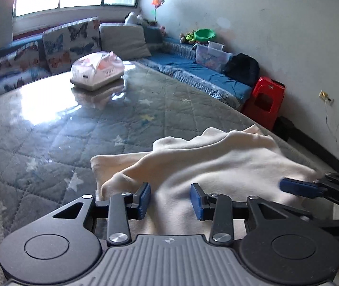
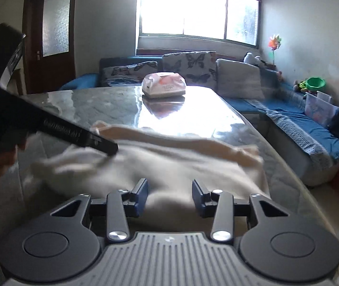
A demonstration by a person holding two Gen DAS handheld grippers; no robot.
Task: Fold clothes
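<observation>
A cream garment (image 1: 217, 164) lies rumpled at the near edge of the glass-topped table (image 1: 50, 124). My left gripper (image 1: 170, 199) is open, its blue pads just above the cloth's near part, holding nothing. My right gripper (image 2: 169, 196) is open over the same garment (image 2: 169, 164), which looks blurred there. The right gripper also shows in the left wrist view (image 1: 312, 187) at the cloth's right edge. The left gripper's black body (image 2: 50, 124) crosses the left of the right wrist view, its tip over the cloth.
A pink-and-white tissue pack (image 1: 98, 70) sits at the far end of the table. A blue bench with cushions (image 1: 122, 38) runs along the far and right sides. A red stool (image 1: 264, 102) stands by the wall on the right.
</observation>
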